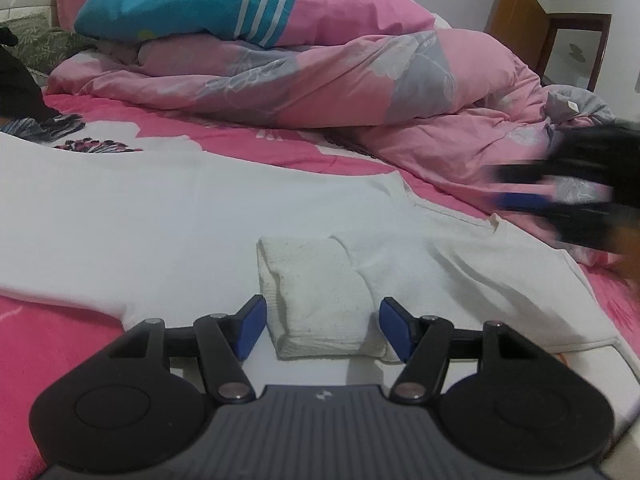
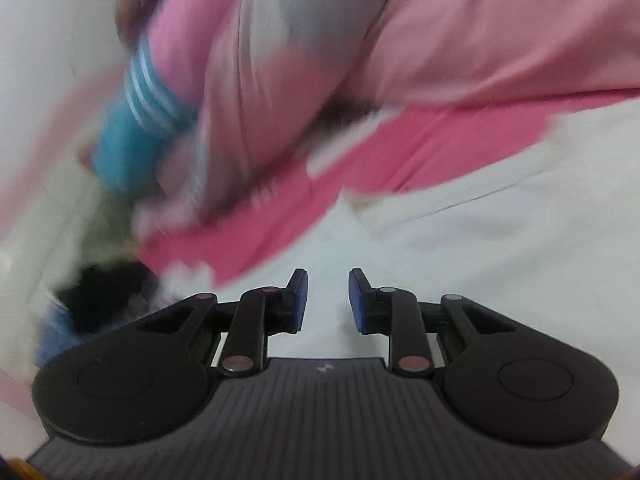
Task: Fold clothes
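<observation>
A white cotton garment [image 1: 160, 216] lies spread flat on the bed, over the bright pink floral bed sheet [image 1: 52, 344]. On the near part of this garment there is a folded ribbed white cuff [image 1: 316, 296], thick and a little speckled. The left hand-held gripper [image 1: 322, 324] is released: its blue pads [image 1: 251, 326] stand on both sides of the cuff (a small gap shows at each side), so nothing is grasped. The right hand-held gripper [image 2: 328, 300] is also released, with only a narrow gap between its pads and nothing between them; below it is the white garment. In the left wrist view this gripper appears at the right edge, strongly blurred, above the border of the garment. Behind the garment lies a crumpled pale pink and grey quilt [image 1: 320, 88], and on top of it a turquoise pillow with white stripes [image 1: 180, 0].
</observation>
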`<state>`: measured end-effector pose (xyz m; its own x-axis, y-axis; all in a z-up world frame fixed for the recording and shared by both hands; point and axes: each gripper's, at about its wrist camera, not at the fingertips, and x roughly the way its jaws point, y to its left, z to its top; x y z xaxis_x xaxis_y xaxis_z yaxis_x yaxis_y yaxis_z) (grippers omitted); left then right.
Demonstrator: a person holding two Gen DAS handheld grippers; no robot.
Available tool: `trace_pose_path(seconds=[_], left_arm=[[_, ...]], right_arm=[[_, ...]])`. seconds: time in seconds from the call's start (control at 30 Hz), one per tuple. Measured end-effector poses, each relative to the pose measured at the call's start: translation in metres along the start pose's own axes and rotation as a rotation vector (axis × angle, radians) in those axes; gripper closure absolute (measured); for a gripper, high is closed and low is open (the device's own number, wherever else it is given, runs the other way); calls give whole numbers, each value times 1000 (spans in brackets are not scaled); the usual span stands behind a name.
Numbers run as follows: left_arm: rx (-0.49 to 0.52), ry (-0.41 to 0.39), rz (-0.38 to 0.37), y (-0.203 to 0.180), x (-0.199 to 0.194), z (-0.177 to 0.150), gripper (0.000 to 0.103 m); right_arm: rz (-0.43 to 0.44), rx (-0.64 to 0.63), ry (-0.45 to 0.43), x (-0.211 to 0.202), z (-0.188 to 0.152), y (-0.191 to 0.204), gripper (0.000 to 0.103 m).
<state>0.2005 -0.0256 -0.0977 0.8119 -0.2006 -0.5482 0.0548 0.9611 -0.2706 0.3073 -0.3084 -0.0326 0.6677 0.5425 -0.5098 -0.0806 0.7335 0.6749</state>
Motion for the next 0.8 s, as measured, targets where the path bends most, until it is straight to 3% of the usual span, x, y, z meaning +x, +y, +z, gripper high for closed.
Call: trace_pose_path(seconds=[0.13, 0.27, 0.37, 0.47, 0.53, 0.6, 0.67, 0.8], left_arm=[[-25, -4, -16, 4, -1, 1, 38], [-63, -14, -9, 9, -5, 6, 36], [-48, -16, 36, 7, -12, 13, 33], [-49, 8, 61, 4, -27, 15, 29], [-48, 33, 56, 1, -41, 14, 27], [-31, 48, 41, -3, -58, 8, 18], [-18, 48, 34, -5, -78, -1, 9], [36, 61, 25, -11, -109, -26, 8]], right_arm=[[41, 64, -115, -132, -34, -17, 61], [71, 200, -245, -252, -102, -50, 57], [72, 289, -326, -304, -168, -71, 53], [76, 364, -365, -321, -223, -85, 52], [62, 374, -362, -313, -241, -87, 51], [42, 368, -347, -302, -253, -88, 51], [-7, 313, -304, -284, -256, -81, 51], [-171, 63, -227, -250, -260, -47, 51]])
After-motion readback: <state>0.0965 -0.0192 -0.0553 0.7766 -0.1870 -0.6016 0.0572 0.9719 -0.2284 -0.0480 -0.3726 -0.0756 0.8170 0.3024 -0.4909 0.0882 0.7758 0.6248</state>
